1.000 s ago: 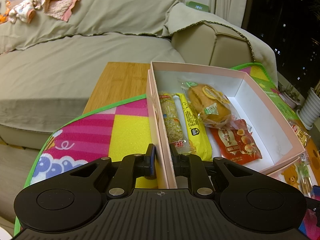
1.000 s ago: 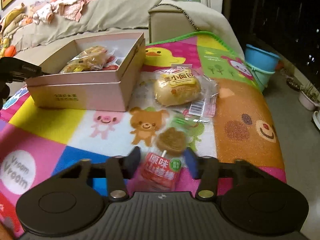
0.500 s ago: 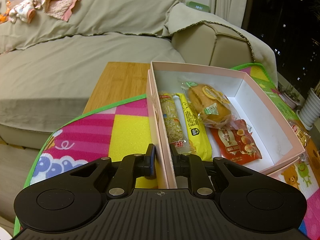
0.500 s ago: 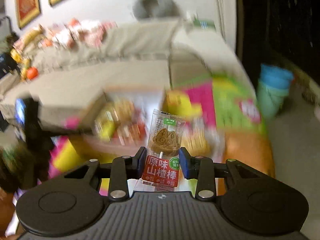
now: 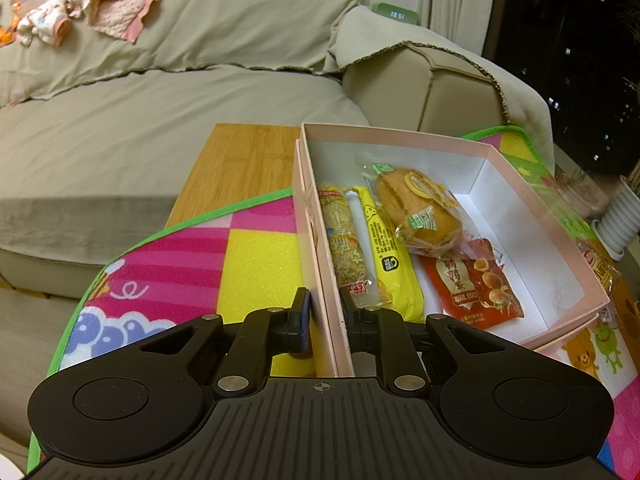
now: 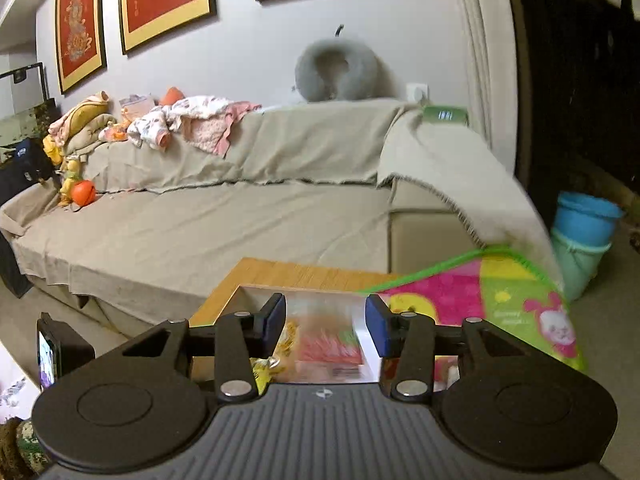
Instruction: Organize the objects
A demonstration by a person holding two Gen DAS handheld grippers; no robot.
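A pink box (image 5: pixel 520 196) stands on the colourful play mat (image 5: pixel 192 264). Inside lie a sesame bar (image 5: pixel 344 240), a yellow packet (image 5: pixel 384 256), a wrapped bun (image 5: pixel 420 212) and a red quail-egg packet (image 5: pixel 472 284). My left gripper (image 5: pixel 325 312) is shut on the box's near left wall. My right gripper (image 6: pixel 326 320) hovers above the box (image 6: pixel 240 292), its jaws opening. The red-and-white hawthorn snack packet (image 6: pixel 332 350) shows blurred below the gap, and the pads do not press on it.
A beige sofa (image 5: pixel 140 140) with clothes (image 5: pixel 100 8) on its back runs behind the wooden table (image 5: pixel 240 160). Another wrapped bun (image 5: pixel 600 268) lies on the mat right of the box. Blue and green buckets (image 6: pixel 584 232) stand on the floor at the right.
My right gripper closed on the hawthorn packet, lifted it off the mat and carried it over the box, then spread its jaws and let it go. The left gripper stayed put.
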